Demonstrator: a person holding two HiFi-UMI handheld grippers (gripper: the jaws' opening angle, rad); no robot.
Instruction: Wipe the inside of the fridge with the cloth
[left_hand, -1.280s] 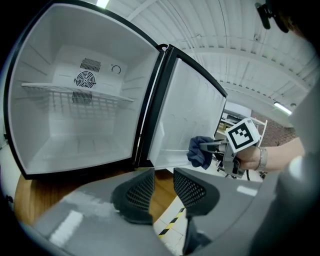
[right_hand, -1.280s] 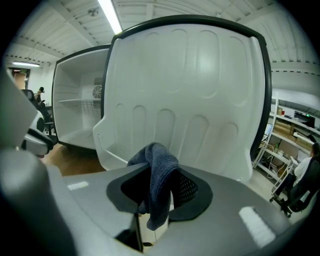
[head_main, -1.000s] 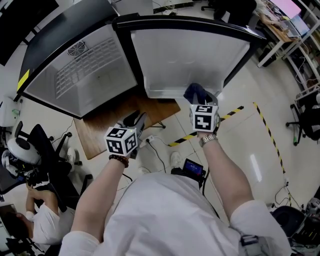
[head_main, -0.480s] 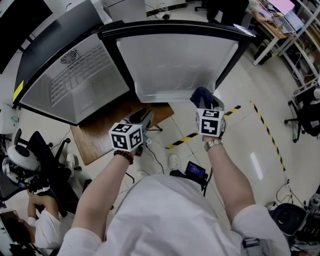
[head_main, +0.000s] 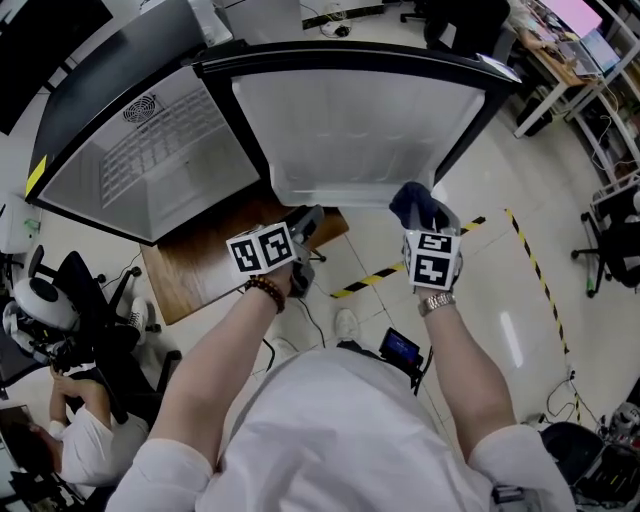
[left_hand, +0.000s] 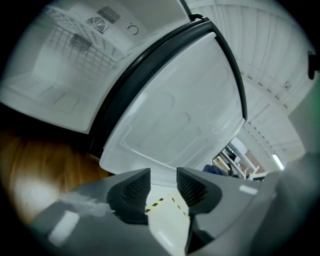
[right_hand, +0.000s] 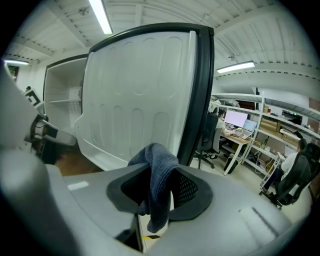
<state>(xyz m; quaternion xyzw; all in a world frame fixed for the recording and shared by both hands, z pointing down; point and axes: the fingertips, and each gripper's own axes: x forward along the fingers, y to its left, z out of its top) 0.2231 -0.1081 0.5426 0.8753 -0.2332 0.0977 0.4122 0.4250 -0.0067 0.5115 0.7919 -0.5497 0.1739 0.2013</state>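
Note:
The fridge stands open; its white interior (head_main: 150, 165) with wire shelves and a fan grille is at the left. The open door's white inner liner (head_main: 350, 120) faces me. My left gripper (head_main: 308, 222) is just below the door's lower left corner. Its jaws have just been opening and hold nothing; in the left gripper view the left gripper (left_hand: 163, 182) points at the door liner (left_hand: 180, 115). My right gripper (head_main: 422, 207) is near the door's lower right corner, shut on a dark blue cloth (head_main: 416, 202). The cloth (right_hand: 159, 167) hangs folded over between the right gripper (right_hand: 159, 187) jaws.
A wooden board (head_main: 195, 270) lies under the fridge. Yellow-black tape (head_main: 470, 222) crosses the pale floor by the right gripper, and a cable lies near my feet. An office chair (head_main: 75, 310) stands at the left. Desks with monitors (right_hand: 240, 125) are beyond the door's edge.
The left gripper has moved up and right toward the door's lower edge and has rolled, its jaws wider. The right gripper has shifted slightly right with the cloth still in it.

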